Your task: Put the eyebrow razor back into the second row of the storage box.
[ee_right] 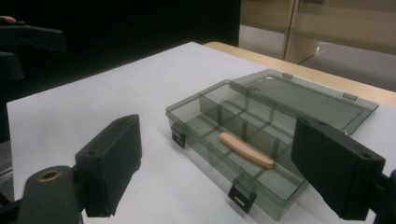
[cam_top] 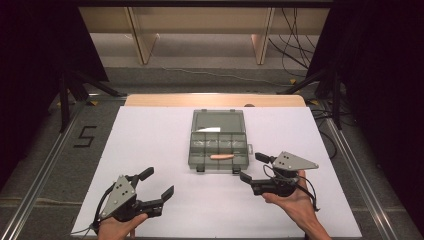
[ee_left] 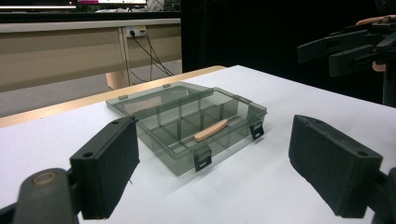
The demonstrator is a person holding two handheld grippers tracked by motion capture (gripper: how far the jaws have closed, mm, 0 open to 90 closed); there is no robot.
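Note:
A smoky transparent compartment box (cam_top: 200, 157) (ee_left: 184, 161) (ee_right: 196, 122) lies open in the middle of the white table cover, its lid folded flat away from me. A slim tan stick (cam_top: 222, 156) (ee_left: 211, 130) (ee_right: 246, 149) rests across the dividers of the front row. My left gripper (cam_top: 159, 182) (ee_left: 212, 170) stands open at the near left, empty, aimed at the box. My right gripper (cam_top: 254, 167) (ee_right: 229, 170) stands open at the near right of the box, empty, with its jaws turned toward the box's front right corner.
The white cover (cam_top: 150, 135) spans the table, with a wooden edge (cam_top: 165, 100) at the far side. Metal rails (cam_top: 45, 165) run along both sides on the floor. Black stands and cables (cam_top: 300, 50) sit beyond the table.

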